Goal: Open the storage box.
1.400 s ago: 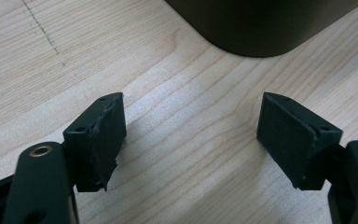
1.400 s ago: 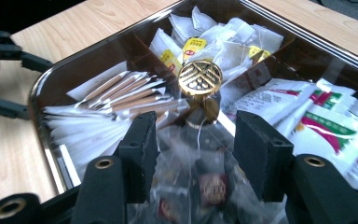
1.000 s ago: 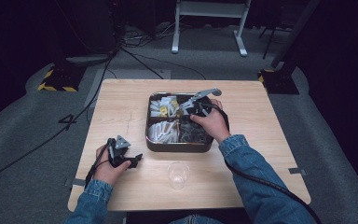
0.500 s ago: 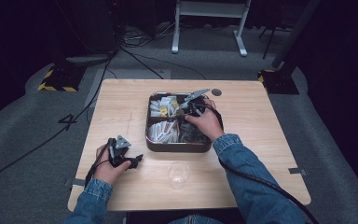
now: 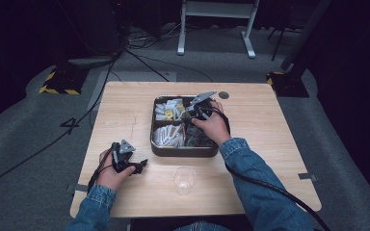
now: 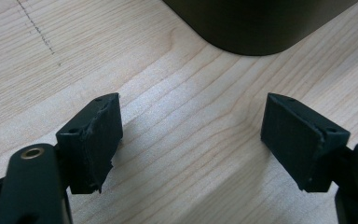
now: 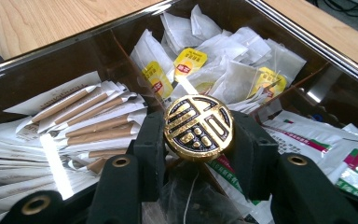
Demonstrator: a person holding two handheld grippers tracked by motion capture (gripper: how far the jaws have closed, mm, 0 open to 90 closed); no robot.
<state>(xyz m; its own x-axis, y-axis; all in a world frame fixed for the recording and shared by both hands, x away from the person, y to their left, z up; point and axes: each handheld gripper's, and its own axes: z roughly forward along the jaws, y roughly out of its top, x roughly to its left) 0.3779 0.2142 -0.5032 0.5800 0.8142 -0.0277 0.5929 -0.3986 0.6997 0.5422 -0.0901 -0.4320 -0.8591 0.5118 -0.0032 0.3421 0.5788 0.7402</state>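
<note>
A dark metal tray [image 5: 183, 153] with dividers sits mid-table, holding tea bags [image 7: 214, 70], paper sticks [image 7: 88, 116] and flat sachets [image 7: 317, 140]. At its middle stands a round gold-and-black knob [image 7: 198, 127]. My right gripper [image 7: 198, 140] is shut on that knob, a jaw pressed to each side; in the high view the right gripper [image 5: 192, 111] reaches into the tray from the right. My left gripper [image 5: 142, 164] rests low over the bare wood by the tray's near left corner [image 6: 256, 23]. In its own view the left gripper [image 6: 191, 140] is open and holds nothing.
A clear glass cup [image 5: 184, 179] stands near the table's front edge, between my arms. A dark round mark [image 5: 224, 95] lies on the wood behind the tray. Cables trail off the front of the table from both grippers.
My right hand has shifted slightly left over the tray, toward its middle. The left hand and gripper have stayed put.
</note>
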